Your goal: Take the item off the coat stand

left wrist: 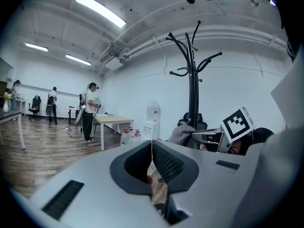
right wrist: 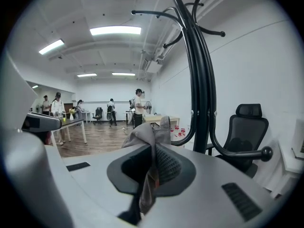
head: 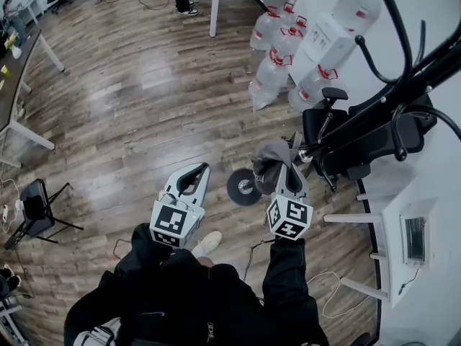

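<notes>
Right claw [right wrist: 153, 161] clamps a crumpled grey cloth [right wrist: 142, 134], shape unclear; left claw [left wrist: 152, 158] is closed, empty; stand [right wrist: 199, 103] is cut off above.

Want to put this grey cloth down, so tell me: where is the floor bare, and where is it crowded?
Bare: the wide wood floor between the desk legs at the head view's left and the water bottles. Crowded: the right side, where the coat stand, office chair and bottles bunch by the wall. A small folding stand sits lower left.
</notes>
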Action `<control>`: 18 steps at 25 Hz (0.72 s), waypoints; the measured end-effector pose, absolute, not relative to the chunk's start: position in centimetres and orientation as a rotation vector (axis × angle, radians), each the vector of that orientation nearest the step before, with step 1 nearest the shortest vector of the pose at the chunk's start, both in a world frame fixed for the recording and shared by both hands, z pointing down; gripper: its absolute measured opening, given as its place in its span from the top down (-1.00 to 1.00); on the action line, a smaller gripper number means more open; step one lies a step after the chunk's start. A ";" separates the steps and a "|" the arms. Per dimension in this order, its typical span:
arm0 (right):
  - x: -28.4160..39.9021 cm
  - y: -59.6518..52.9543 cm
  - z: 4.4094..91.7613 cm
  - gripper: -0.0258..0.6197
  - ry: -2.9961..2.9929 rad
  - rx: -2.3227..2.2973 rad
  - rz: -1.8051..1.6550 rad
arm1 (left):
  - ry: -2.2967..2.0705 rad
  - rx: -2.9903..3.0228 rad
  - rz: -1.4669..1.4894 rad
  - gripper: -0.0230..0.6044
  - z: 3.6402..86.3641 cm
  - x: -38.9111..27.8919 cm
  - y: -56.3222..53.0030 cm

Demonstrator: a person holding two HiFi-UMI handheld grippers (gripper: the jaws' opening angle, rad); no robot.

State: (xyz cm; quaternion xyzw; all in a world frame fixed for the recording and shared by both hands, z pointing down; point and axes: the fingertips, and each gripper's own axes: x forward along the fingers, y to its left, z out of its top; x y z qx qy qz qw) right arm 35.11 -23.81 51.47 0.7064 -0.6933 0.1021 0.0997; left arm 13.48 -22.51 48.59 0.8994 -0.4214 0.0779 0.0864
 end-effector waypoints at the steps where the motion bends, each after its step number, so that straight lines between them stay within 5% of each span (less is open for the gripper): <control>1: 34.9 -23.7 51.1 0.83 -2.051 2.092 0.295 | -1.257 2.686 0.224 0.85 48.2 13.3 -22.4; 18: 29.2 -21.6 44.5 0.83 -2.105 2.142 0.163 | -1.307 2.749 0.139 0.85 43.1 7.0 -20.3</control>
